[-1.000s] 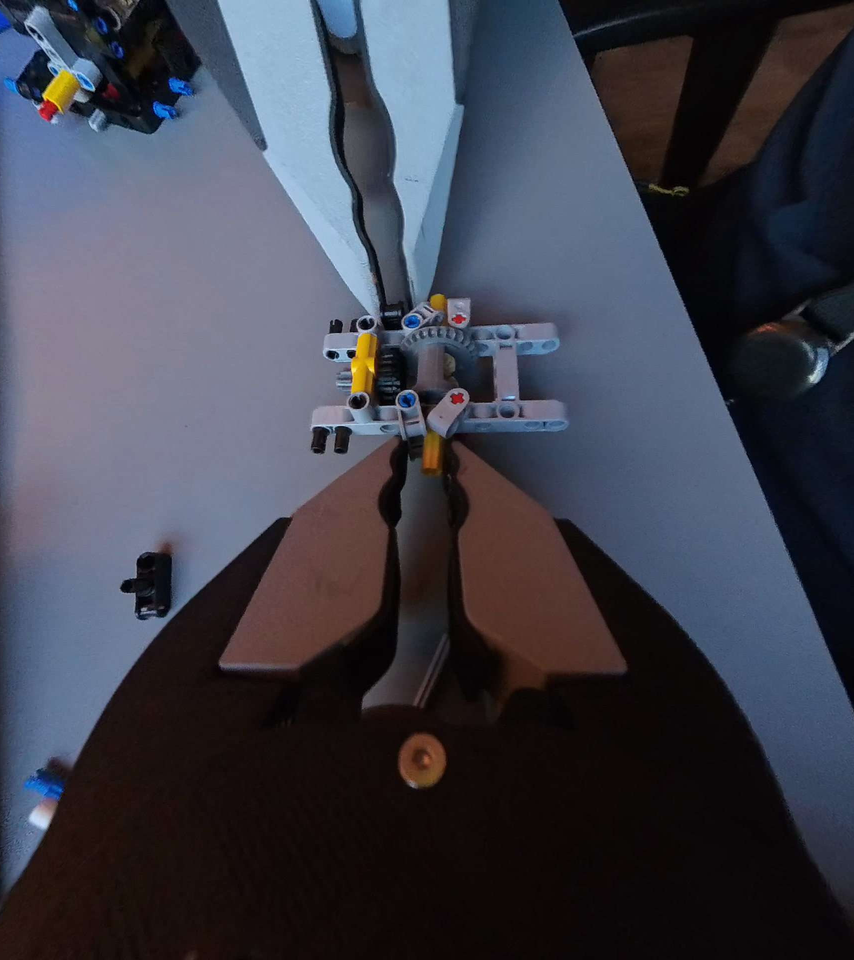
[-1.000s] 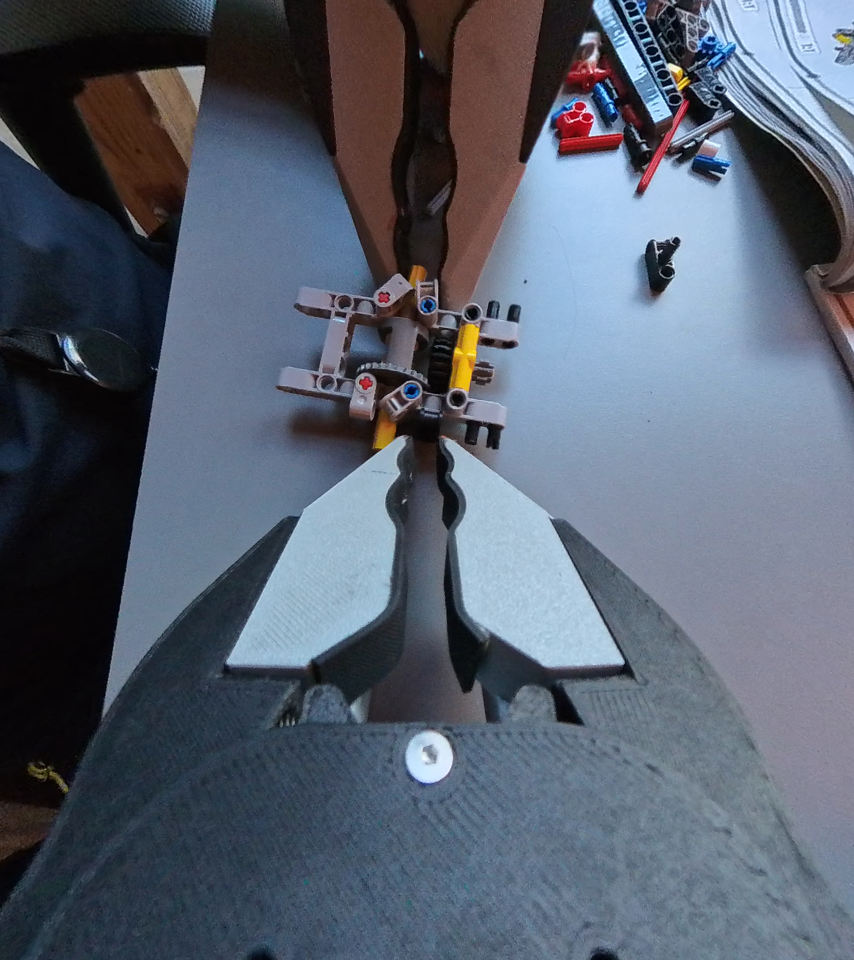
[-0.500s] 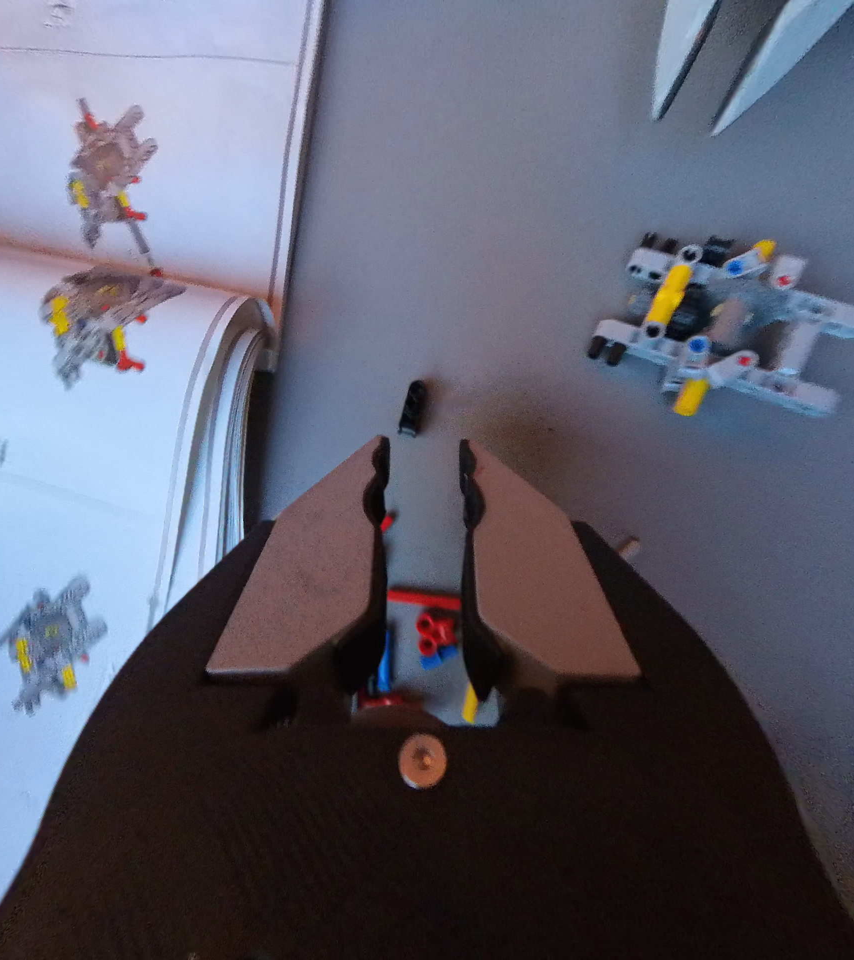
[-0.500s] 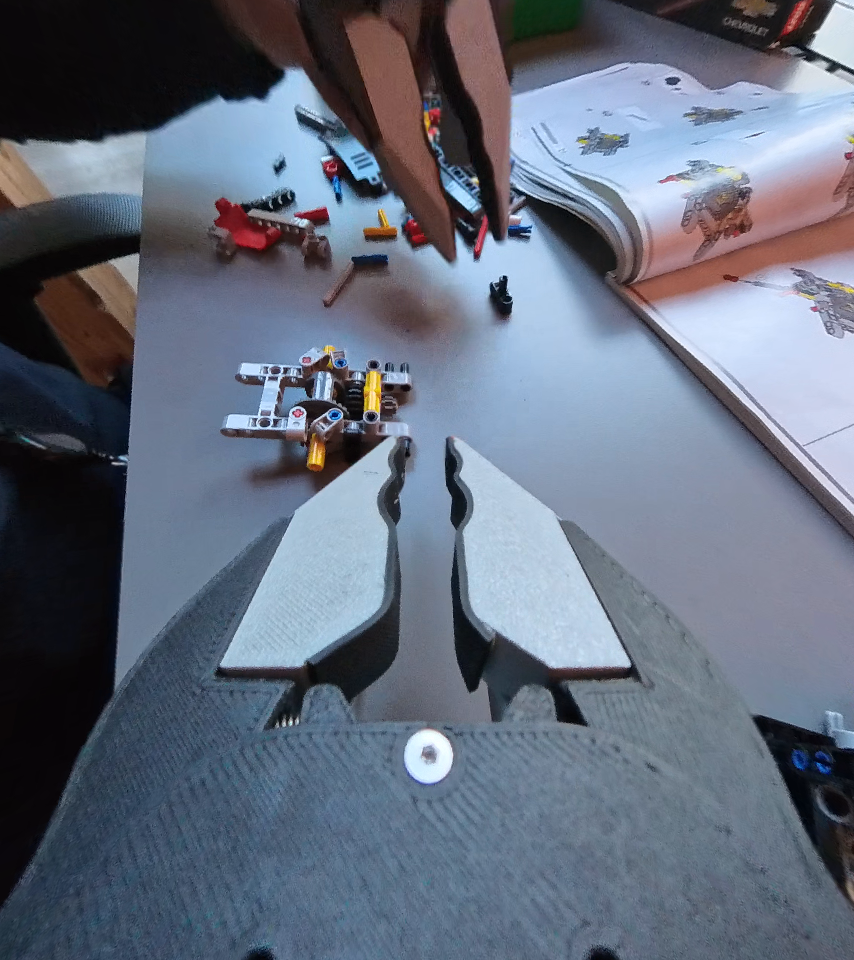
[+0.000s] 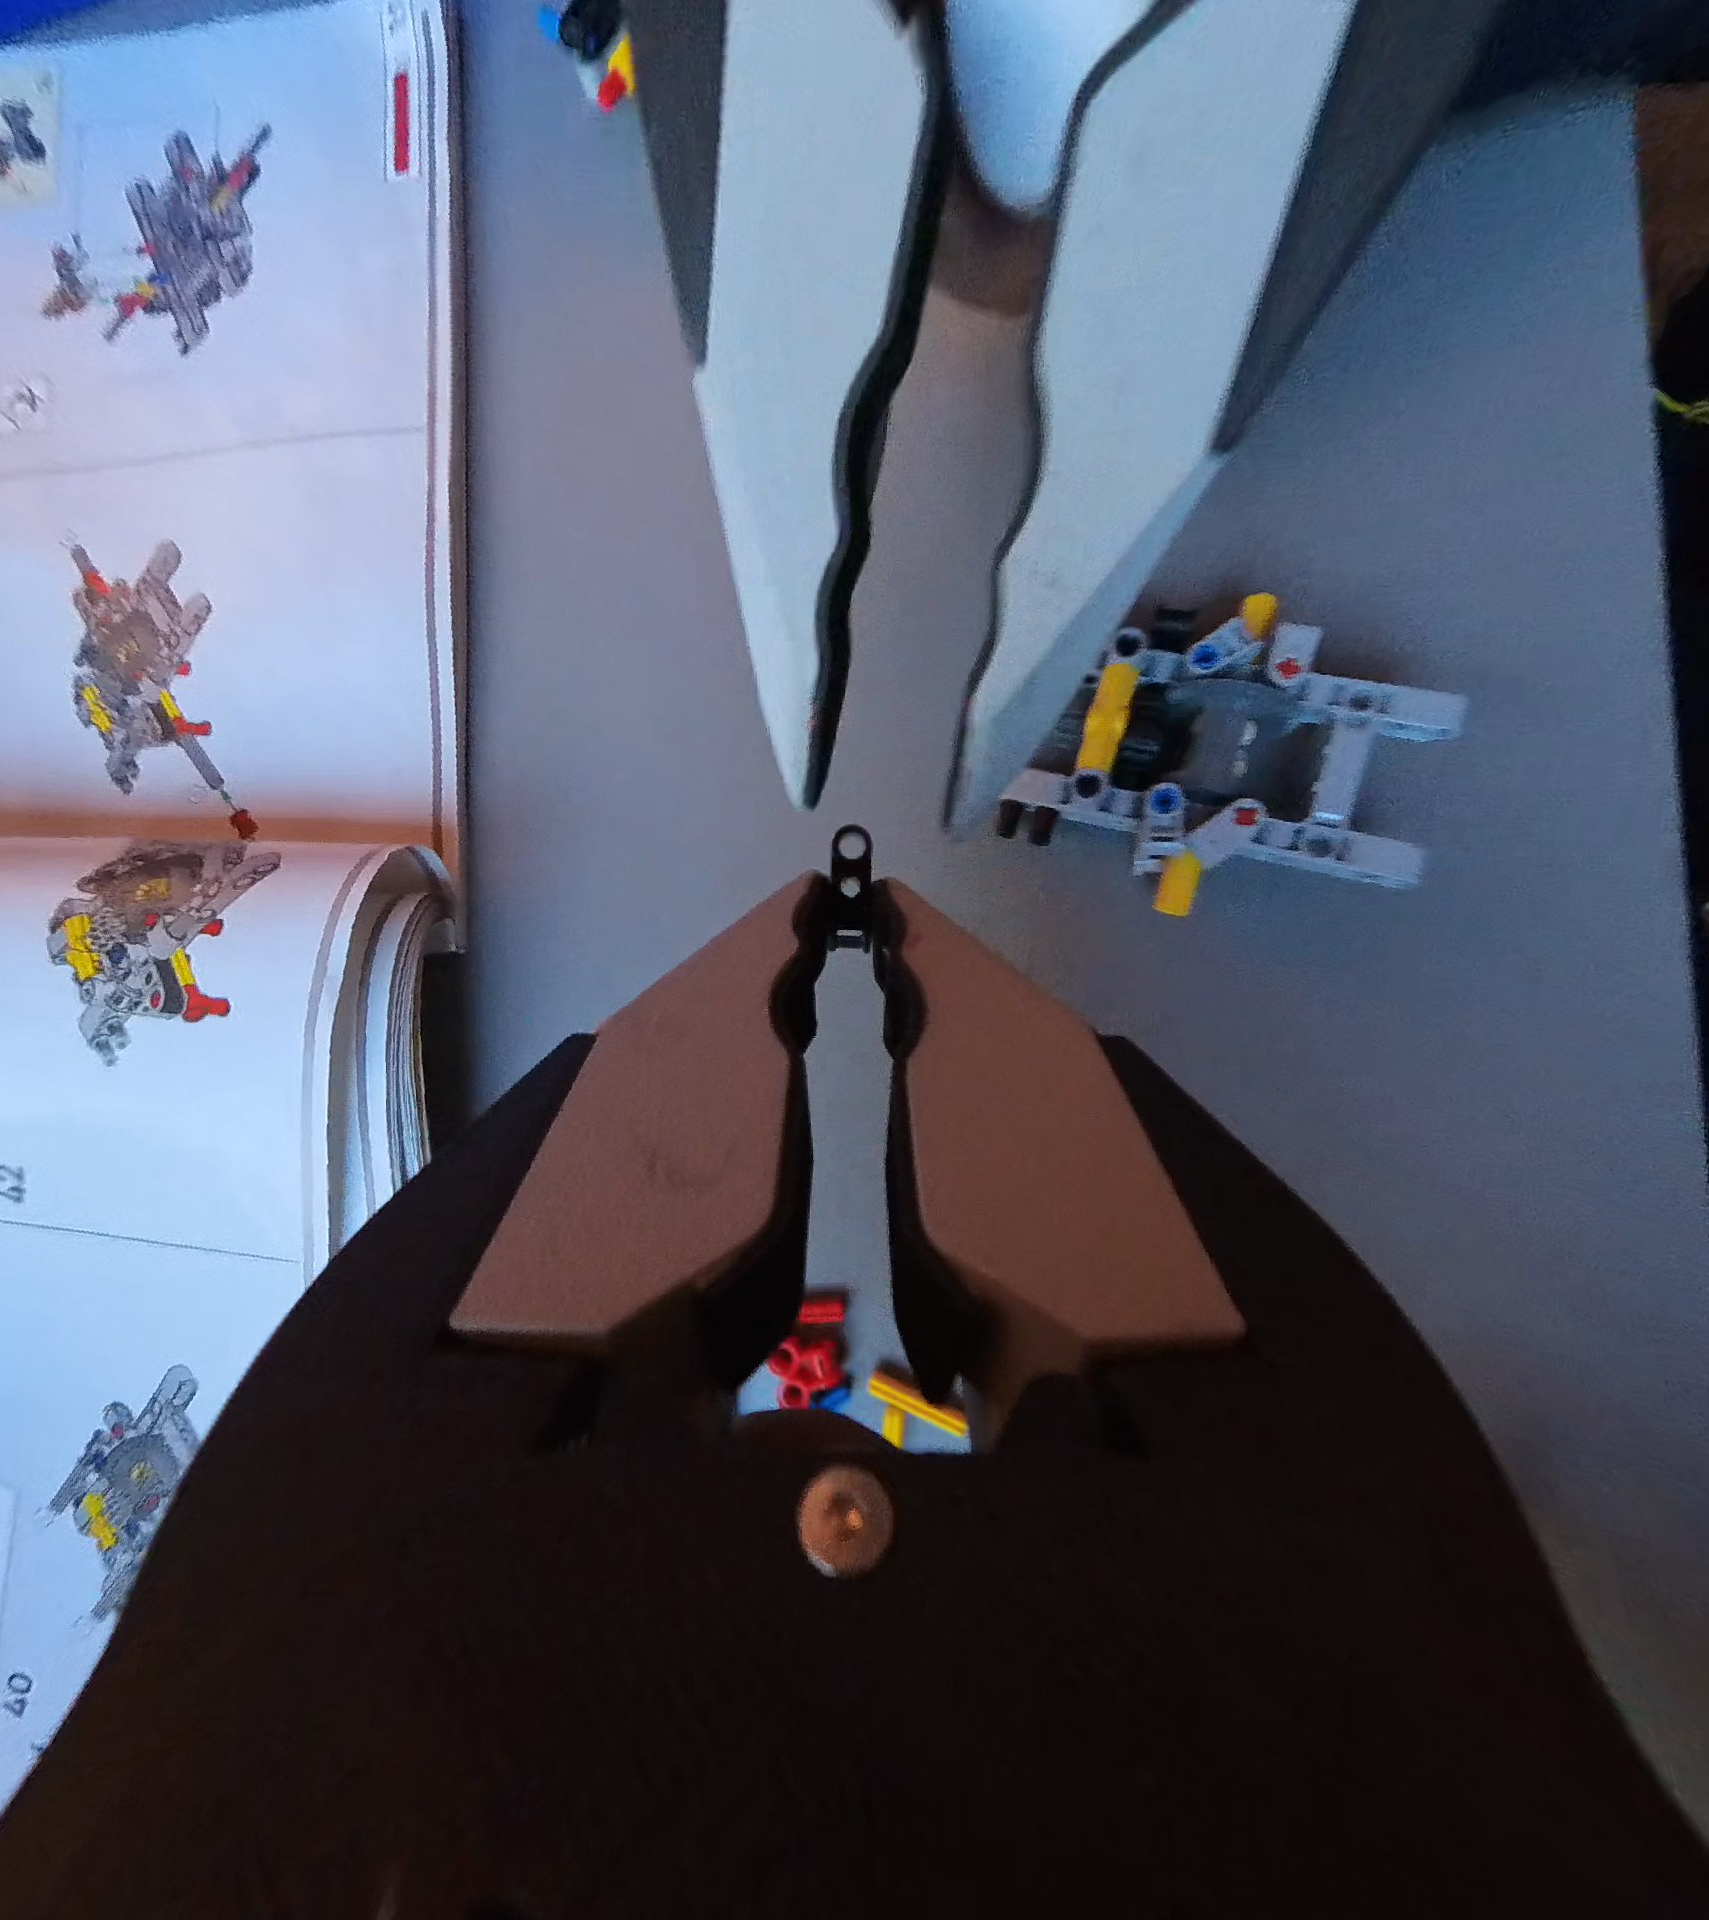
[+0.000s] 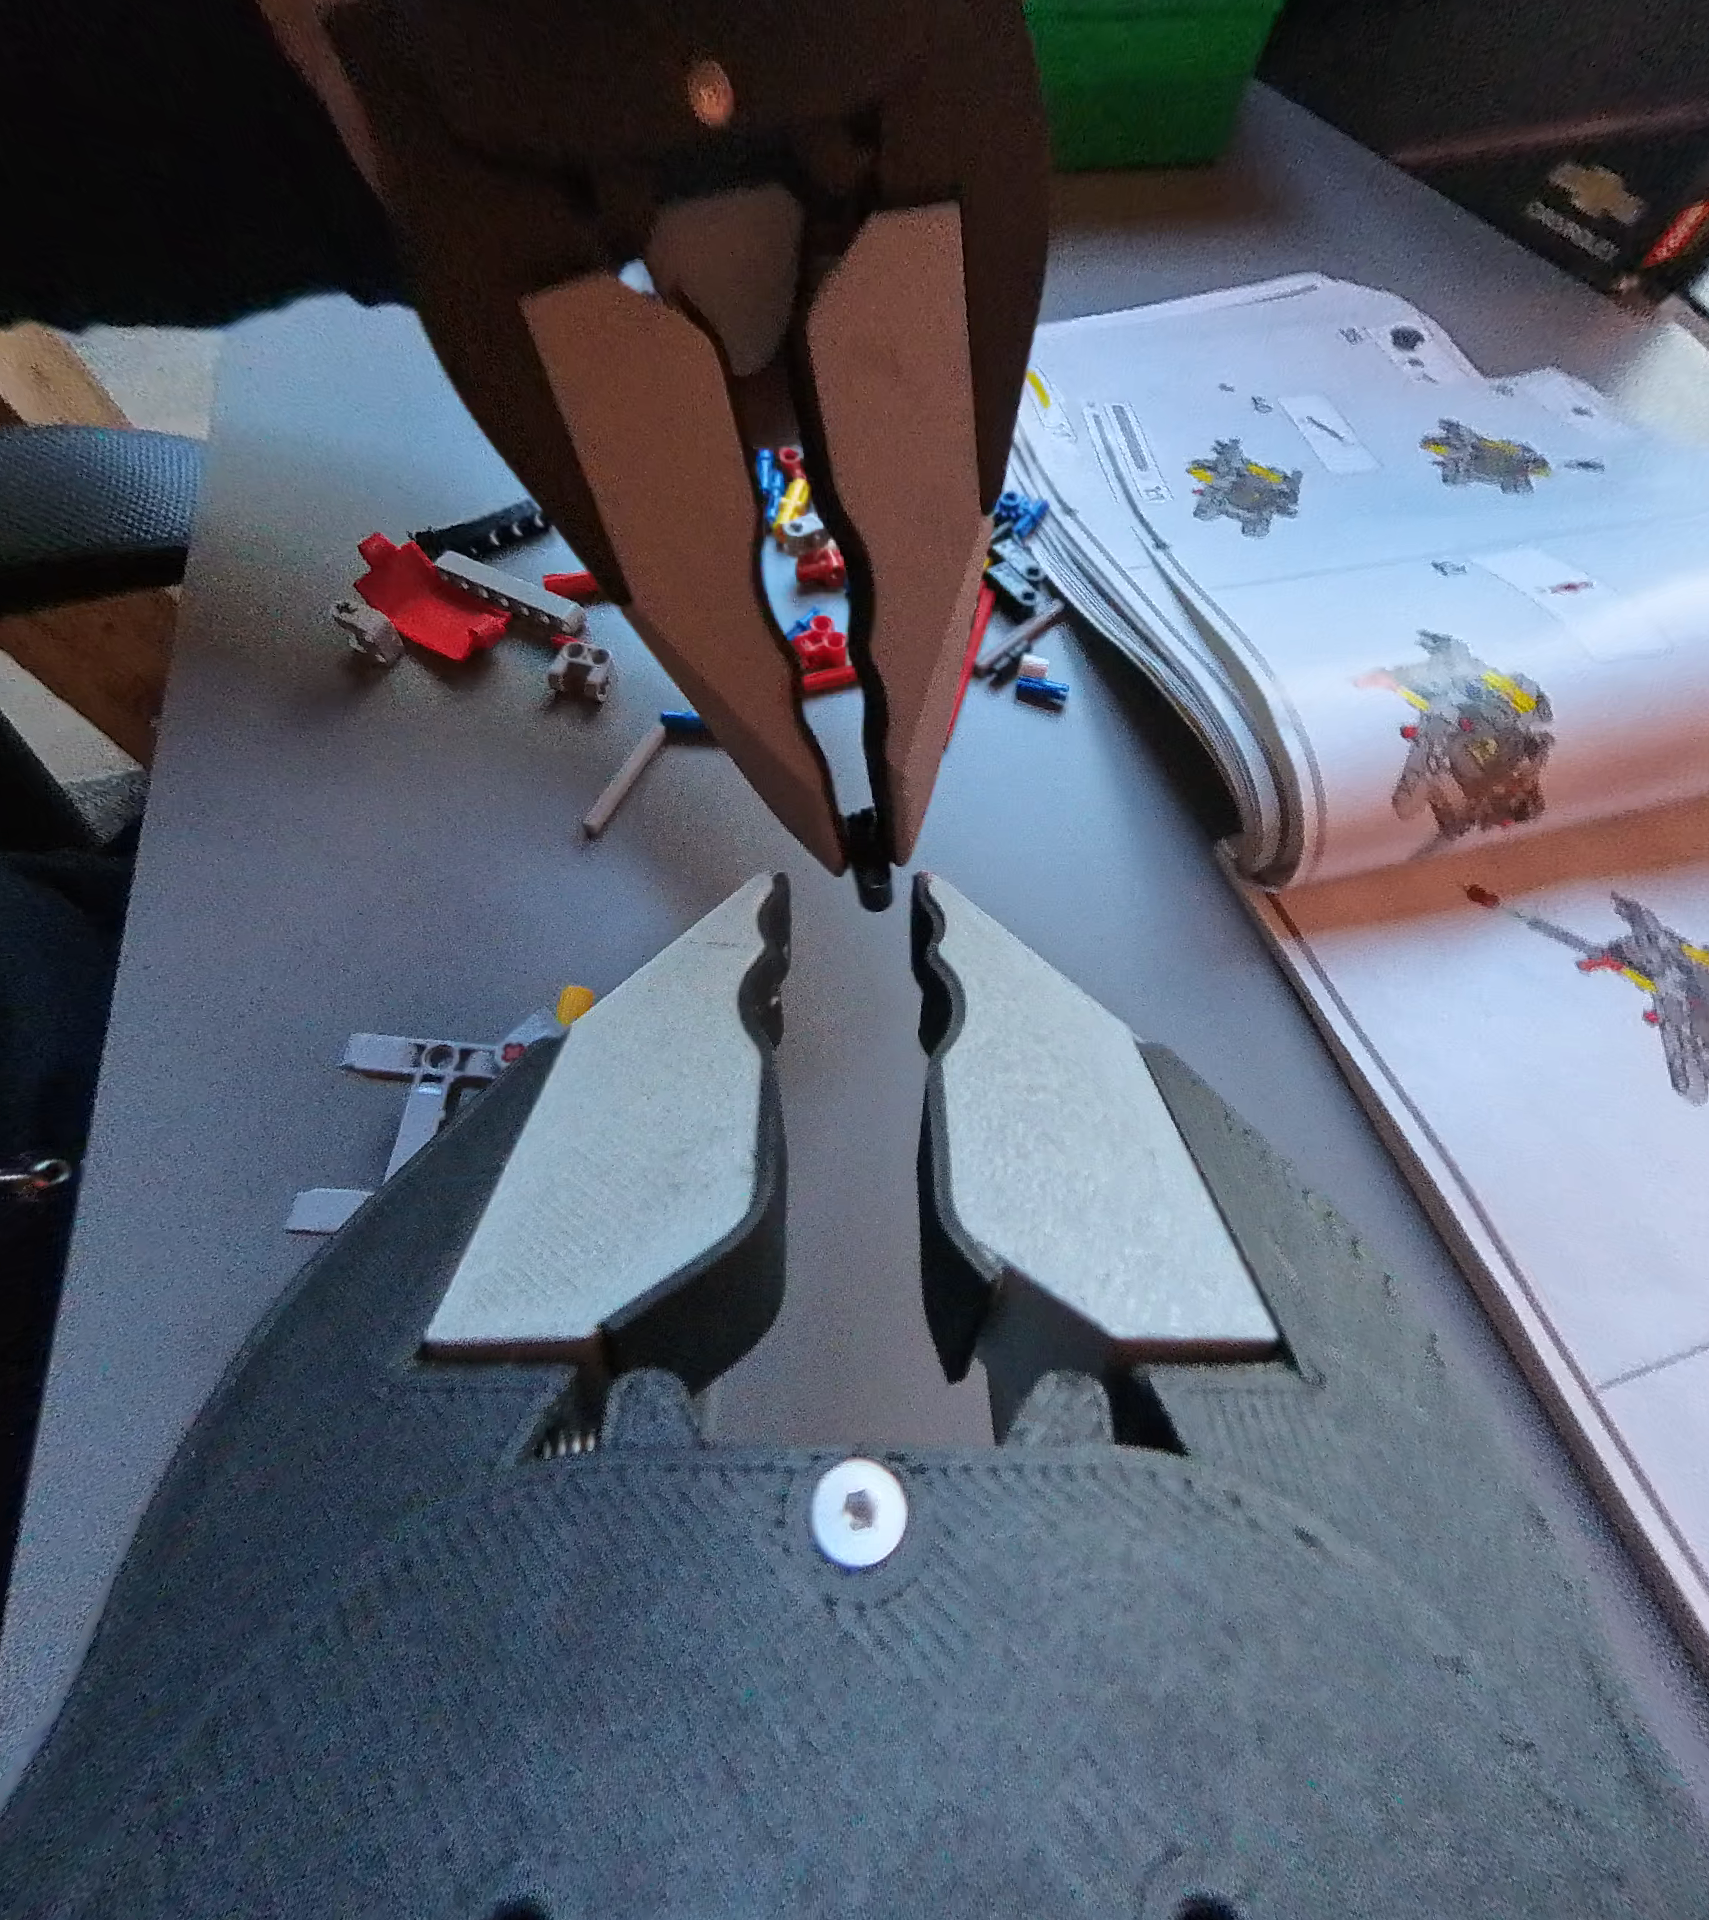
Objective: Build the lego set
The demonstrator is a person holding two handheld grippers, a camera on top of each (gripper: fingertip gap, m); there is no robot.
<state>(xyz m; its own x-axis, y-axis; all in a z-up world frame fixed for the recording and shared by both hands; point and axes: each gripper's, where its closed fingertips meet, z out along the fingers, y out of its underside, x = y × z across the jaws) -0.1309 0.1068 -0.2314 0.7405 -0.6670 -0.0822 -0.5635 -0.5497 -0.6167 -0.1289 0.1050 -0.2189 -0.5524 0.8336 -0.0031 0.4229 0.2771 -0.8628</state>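
My left gripper (image 5: 850,896), with brown fingers, is shut on a small black connector piece (image 5: 851,871) with two round holes; the piece sticks out past the fingertips, held above the grey table (image 5: 601,623). The right wrist view shows the same piece (image 6: 871,868) pinched between the brown fingers (image 6: 725,665). My right gripper (image 6: 848,896), with grey fingers, is open and empty, its tips just short of the black piece. It also shows in the left wrist view (image 5: 876,816), facing my left gripper. The grey, yellow and black gear assembly (image 5: 1234,748) lies on the table to the right, untouched.
An open instruction booklet (image 5: 164,644) lies on the left, seen on the right in the right wrist view (image 6: 1452,644). A scatter of loose red, blue, grey and black pieces (image 6: 476,613) lies behind my left gripper. A green box (image 6: 1141,83), a dark box (image 6: 1598,156) and a chair arm (image 6: 29,509) stand around the table. Less than 4 cm separates the two grippers' tips.
Both grippers left the gear assembly. My left gripper swung to the loose black piece, shut on it and lifted it. My right gripper opened wider and now faces the held piece.
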